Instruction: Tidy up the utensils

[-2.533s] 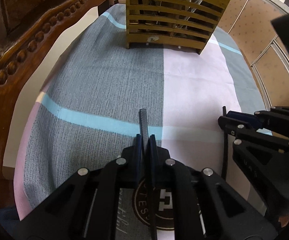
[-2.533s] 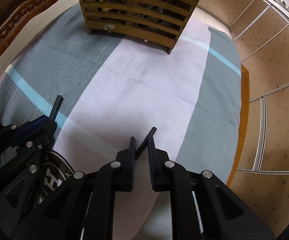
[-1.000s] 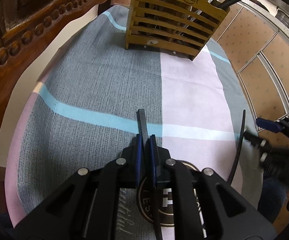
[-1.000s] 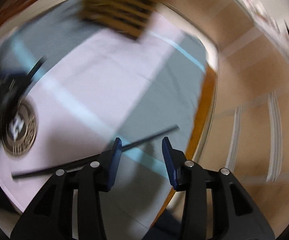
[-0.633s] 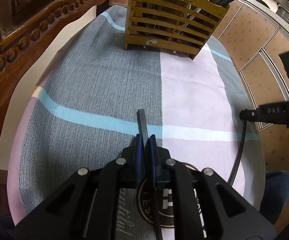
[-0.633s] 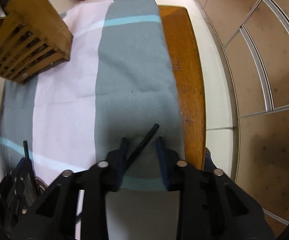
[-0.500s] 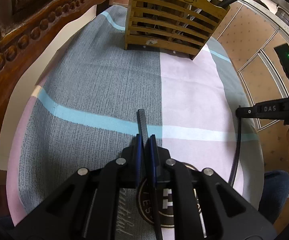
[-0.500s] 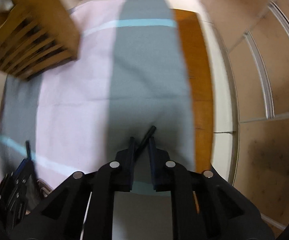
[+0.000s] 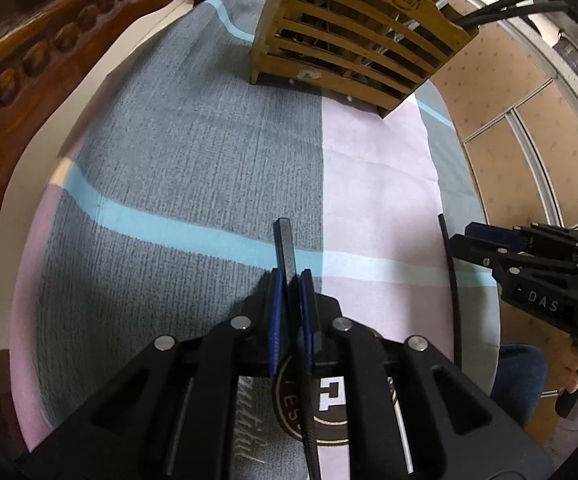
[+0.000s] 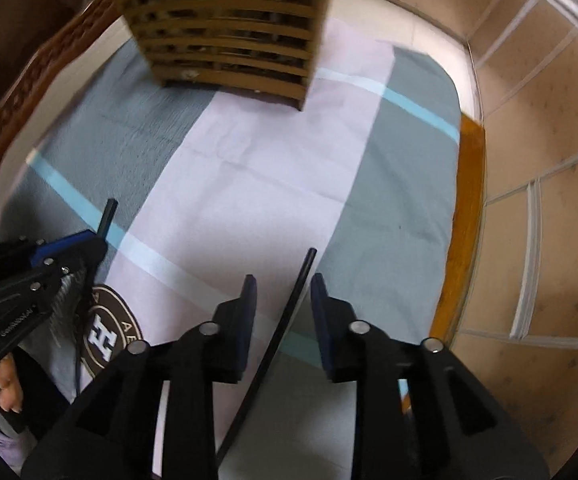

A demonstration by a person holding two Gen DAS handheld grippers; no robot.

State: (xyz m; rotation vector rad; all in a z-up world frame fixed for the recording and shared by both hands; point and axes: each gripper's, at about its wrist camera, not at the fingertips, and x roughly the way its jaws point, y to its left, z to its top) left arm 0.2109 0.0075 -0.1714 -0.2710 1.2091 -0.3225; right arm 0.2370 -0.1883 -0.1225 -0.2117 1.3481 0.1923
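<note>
Black thin chopstick (image 10: 289, 312) now loose between the pads of the right claw (image 10: 283, 280), no longer pinched as half a second before; jaws just opened to a middling gap, with clear space on both sides of the stick, nearer to the right pad but apparently touching neither. Right camera also swung back from the bare edge of the tabletop (image 10: 469, 200) toward the wooden holder (image 10: 229, 28) at the far end of the striped cloth (image 10: 249, 160). Meaning for the task, as a judgement only: probably a regrip or a slip, not a delivery, being well apart from the holder and not yet in any slot. Impossible to tell whether the lower end of the stick resting on the cloth or hanging free, hidden behind the claw body. Left claw (image 9: 291, 276) narrow, nearly closed, clamped on the flat black chopstick (image 9: 285, 240), tip poking forward past the blue pads, over the light blue stripe, pointing steeply down; unchanged against the earlier views. Holder already loaded with other utensils, dark handles sticking out at its right corner. Next, most likely: closing the right claw again on the thin stick before any lift, otherwise risk of dropping it off the nearby tabletop edge.
</note>
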